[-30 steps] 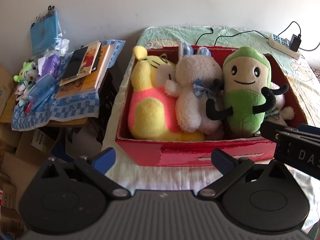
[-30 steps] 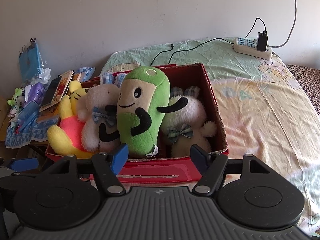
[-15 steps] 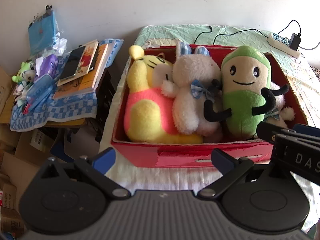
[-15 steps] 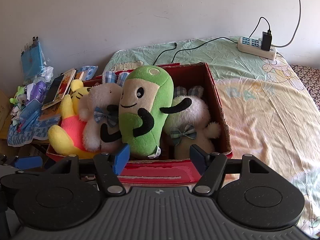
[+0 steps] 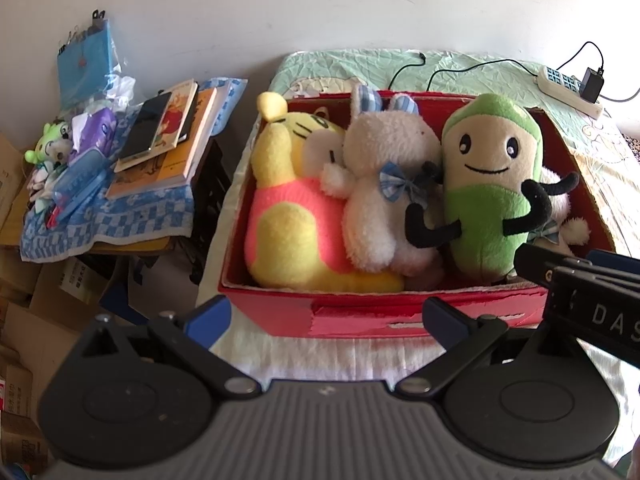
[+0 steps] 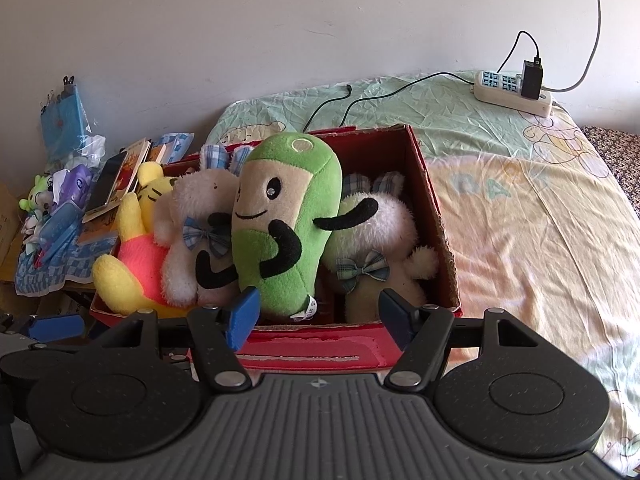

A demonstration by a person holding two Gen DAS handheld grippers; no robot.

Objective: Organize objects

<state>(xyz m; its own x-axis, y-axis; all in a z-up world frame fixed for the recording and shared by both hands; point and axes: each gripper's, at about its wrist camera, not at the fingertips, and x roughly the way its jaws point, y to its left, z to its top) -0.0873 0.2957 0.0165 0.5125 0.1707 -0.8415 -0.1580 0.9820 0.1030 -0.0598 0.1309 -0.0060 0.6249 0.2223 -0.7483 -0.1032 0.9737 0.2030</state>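
Note:
A red cardboard box sits on the bed and holds several plush toys. From left they are a yellow and pink tiger, a white rabbit with a blue bow, a green bean doll and a second white rabbit. My left gripper hangs open just before the box's front wall, with nothing in it. My right gripper stands open at the front rim, below the green doll, also holding nothing.
A low side table left of the bed carries books, a phone, a blue bag and small toys. Cardboard boxes sit on the floor beneath it. A power strip with cables lies on the bedsheet behind the box.
Both grippers have moved slightly upward and forward over the box's front edge, so more of the box's inside shows. The toys have not moved. Both grippers stay open.

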